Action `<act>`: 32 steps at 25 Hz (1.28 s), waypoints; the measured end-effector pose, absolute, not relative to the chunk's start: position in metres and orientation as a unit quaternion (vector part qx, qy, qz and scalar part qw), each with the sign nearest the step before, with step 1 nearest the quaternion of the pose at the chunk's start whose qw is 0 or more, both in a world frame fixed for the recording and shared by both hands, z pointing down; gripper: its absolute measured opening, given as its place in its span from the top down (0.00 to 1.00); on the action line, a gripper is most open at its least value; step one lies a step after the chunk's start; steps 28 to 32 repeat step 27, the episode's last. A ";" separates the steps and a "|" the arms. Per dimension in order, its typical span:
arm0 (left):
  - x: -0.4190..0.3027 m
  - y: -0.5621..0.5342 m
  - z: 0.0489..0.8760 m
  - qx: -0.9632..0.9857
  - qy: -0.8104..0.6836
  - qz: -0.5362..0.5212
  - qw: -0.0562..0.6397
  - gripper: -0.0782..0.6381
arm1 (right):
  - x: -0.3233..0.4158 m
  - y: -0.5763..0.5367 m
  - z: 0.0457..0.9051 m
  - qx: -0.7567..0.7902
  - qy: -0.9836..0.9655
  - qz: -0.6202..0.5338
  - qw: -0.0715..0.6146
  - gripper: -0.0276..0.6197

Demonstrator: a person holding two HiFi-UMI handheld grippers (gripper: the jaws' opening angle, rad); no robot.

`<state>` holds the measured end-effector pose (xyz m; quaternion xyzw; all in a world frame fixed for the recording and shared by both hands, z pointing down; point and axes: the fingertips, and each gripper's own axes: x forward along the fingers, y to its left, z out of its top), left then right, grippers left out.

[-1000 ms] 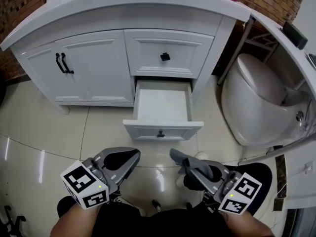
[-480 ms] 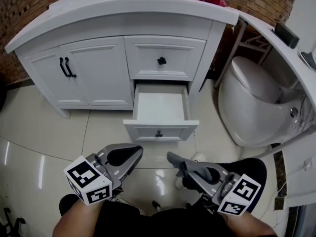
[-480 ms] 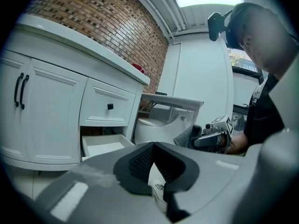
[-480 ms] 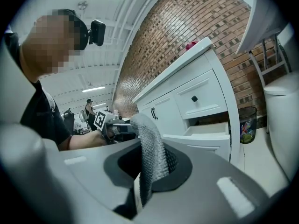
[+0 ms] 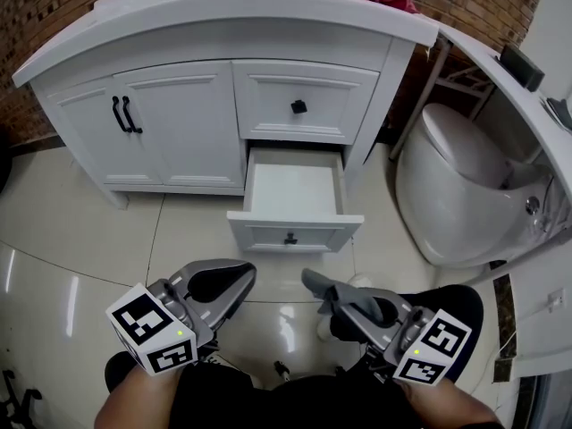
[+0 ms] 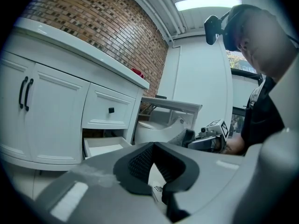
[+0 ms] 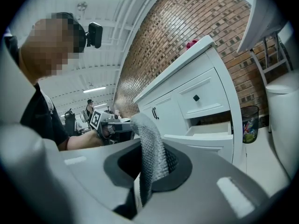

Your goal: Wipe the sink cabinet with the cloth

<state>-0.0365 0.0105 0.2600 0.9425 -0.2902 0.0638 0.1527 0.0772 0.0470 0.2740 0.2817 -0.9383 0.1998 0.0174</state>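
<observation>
Two hand-held tools hover low over the glossy tiled floor (image 5: 80, 231), before the open bottom drawer (image 5: 293, 190) of the white panelled sink cabinet (image 5: 174, 123). The right tool (image 5: 317, 289) is clenched on a grey knitted cloth strip (image 7: 150, 143), which stands out beyond its tips. The cloth looks soft, light and floppy, and is probably best pinched near one end, leaving a wad free for wiping. The left tool (image 5: 239, 273) is closed and empty.

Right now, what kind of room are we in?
Probably a bathroom: there's a white sink cabinet with an open drawer, a toilet right beside it, and glossy floor tiles.
</observation>
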 end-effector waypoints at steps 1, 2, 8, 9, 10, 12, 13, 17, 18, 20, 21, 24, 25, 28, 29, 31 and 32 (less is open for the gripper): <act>-0.038 0.009 0.260 0.942 -0.293 0.064 0.153 0.89 | 0.077 0.047 0.274 0.282 -0.939 0.197 0.018 0.92; -0.038 0.008 0.261 0.941 -0.295 0.064 0.154 0.89 | 0.076 0.048 0.274 0.283 -0.939 0.196 0.019 0.92; -0.033 0.007 0.262 0.942 -0.291 0.066 0.152 0.89 | 0.076 0.047 0.273 0.284 -0.939 0.195 0.018 0.92; -0.032 0.007 0.262 0.942 -0.291 0.067 0.152 0.89 | 0.077 0.048 0.273 0.284 -0.939 0.194 0.018 0.92; -0.032 0.007 0.261 0.942 -0.291 0.066 0.152 0.89 | 0.077 0.048 0.272 0.284 -0.939 0.194 0.017 0.92; -0.032 0.006 0.261 0.942 -0.291 0.065 0.151 0.89 | 0.077 0.047 0.272 0.284 -0.939 0.193 0.017 0.92; -0.032 0.006 0.260 0.943 -0.291 0.064 0.151 0.89 | 0.077 0.047 0.272 0.284 -0.939 0.193 0.018 0.92; -0.032 0.005 0.261 0.942 -0.290 0.066 0.152 0.89 | 0.076 0.045 0.272 0.283 -0.939 0.193 0.018 0.92; -0.032 0.005 0.261 0.942 -0.290 0.066 0.152 0.89 | 0.076 0.045 0.272 0.282 -0.939 0.194 0.018 0.92; -0.031 0.005 0.261 0.943 -0.290 0.066 0.152 0.89 | 0.076 0.045 0.273 0.279 -0.939 0.199 0.015 0.92; -0.031 0.005 0.261 0.943 -0.289 0.065 0.152 0.89 | 0.075 0.045 0.273 0.278 -0.939 0.201 0.013 0.92; -0.030 0.004 0.261 0.943 -0.288 0.064 0.152 0.89 | 0.075 0.045 0.273 0.276 -0.940 0.202 0.012 0.92; -0.030 0.004 0.261 0.943 -0.288 0.064 0.152 0.89 | 0.075 0.045 0.273 0.276 -0.940 0.201 0.013 0.92; -0.030 0.003 0.261 0.943 -0.288 0.064 0.152 0.89 | 0.074 0.045 0.273 0.275 -0.940 0.200 0.014 0.92; -0.030 0.003 0.261 0.943 -0.288 0.064 0.152 0.89 | 0.074 0.045 0.273 0.275 -0.940 0.200 0.014 0.92; -0.030 0.003 0.261 0.943 -0.288 0.064 0.152 0.89 | 0.074 0.045 0.273 0.275 -0.940 0.200 0.014 0.92; -0.030 0.003 0.261 0.943 -0.288 0.064 0.152 0.89 | 0.074 0.045 0.273 0.275 -0.940 0.200 0.014 0.92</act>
